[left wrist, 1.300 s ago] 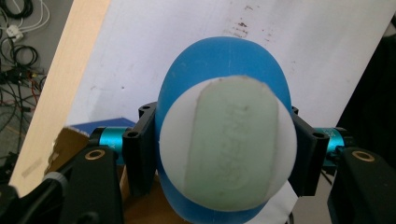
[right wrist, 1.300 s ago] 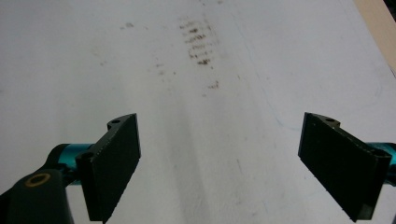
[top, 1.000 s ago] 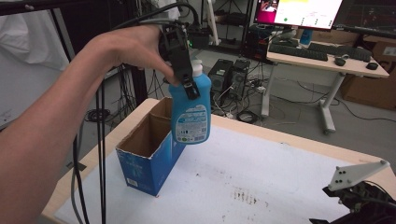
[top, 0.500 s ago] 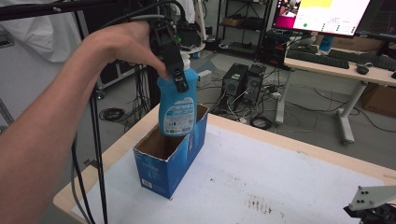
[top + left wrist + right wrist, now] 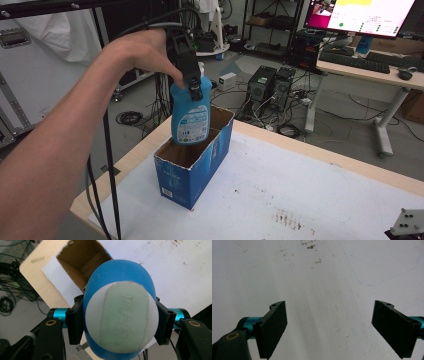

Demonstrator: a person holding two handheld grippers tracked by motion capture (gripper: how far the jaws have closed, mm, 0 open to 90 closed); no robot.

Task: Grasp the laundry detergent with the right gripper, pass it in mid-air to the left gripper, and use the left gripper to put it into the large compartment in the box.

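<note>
- The blue bottle (image 5: 190, 112) is gripped just below its white cap (image 5: 121, 318) by the left gripper (image 5: 194, 86), jaws clamped on either side.
- The bottle is held upright above the open blue carton (image 5: 194, 167), its base at the rim, not yet inside.
- Step judged in hand: lowering into the carton.
- Next move is judged to call for a centred, straight descent clear of the carton walls before release.
- The right gripper (image 5: 337, 327) is held spread and empty over the white table cover (image 5: 324, 277).
</note>
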